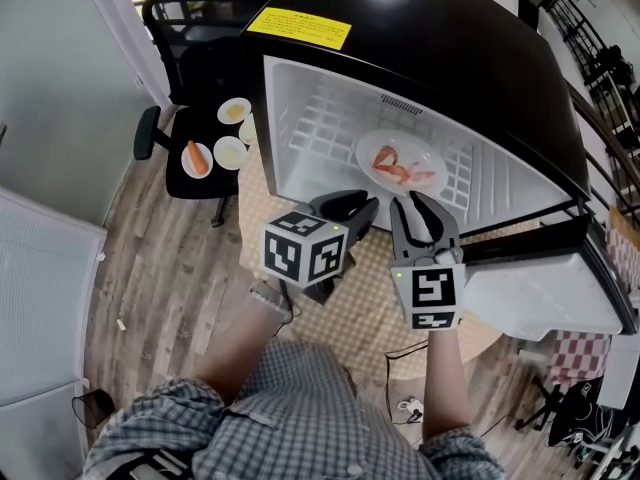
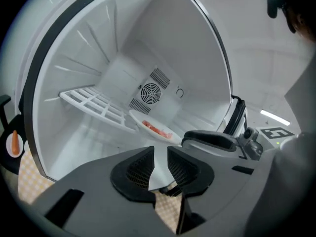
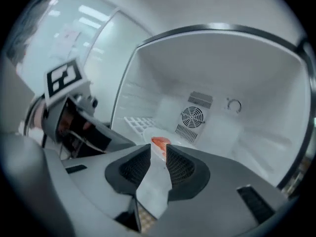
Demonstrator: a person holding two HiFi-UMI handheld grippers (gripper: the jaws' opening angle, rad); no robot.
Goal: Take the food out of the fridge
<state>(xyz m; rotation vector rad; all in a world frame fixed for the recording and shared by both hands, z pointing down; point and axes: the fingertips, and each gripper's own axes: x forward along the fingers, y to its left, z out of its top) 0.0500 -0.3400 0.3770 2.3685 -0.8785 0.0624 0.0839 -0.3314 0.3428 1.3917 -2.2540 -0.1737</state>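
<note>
Noted at upper left: black office chair (image 1: 205,78) standing on wood-plank floor (image 1: 140,268). Tan chequered cloth (image 1: 345,313) covering the table. Red-and-white checked cloth (image 1: 575,353) at lower right, beside dark cables (image 1: 545,408) on the floor.

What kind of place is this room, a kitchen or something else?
Probably an office or lab room, not a kitchen: the open mini fridge stands on a table with a checked cloth, and plates of food sit on a black office chair over a wood floor.
</note>
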